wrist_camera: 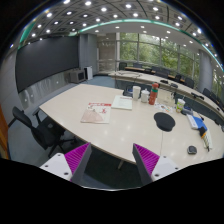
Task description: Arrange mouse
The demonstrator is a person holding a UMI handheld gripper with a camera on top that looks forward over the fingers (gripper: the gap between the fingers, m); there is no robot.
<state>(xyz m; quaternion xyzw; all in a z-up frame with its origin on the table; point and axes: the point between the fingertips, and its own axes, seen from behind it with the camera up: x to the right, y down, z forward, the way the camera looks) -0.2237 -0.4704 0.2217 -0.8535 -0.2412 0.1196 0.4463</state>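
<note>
Jaws (114, 160) stand released at lower centre of the frame, magenta pads (78, 157) facing each other across a wide gap with nothing between them. They hang high above the near edge of a long pale table (110, 125) that runs from lower left toward right of the frame.

Mouse (192, 150): small dark item, lower right of the frame, resting on the table well beyond the right finger; too small to confirm its shape. Just above it and to the left lies a dark round pad (164, 121), apart from the mouse.

Other items on the table: reddish book (96, 113) left of centre, lying flat; white sheet (122, 101) just beyond it; cluster of bottles and cups (148, 95) around centre right, details too small to tell; blue item (196, 118) near the right end.

Black chair (38, 132) at left of the frame, beside the table edge. Ceiling with rows of small lights (90, 16) fills the upper frame; windows (150, 50) at upper right.
</note>
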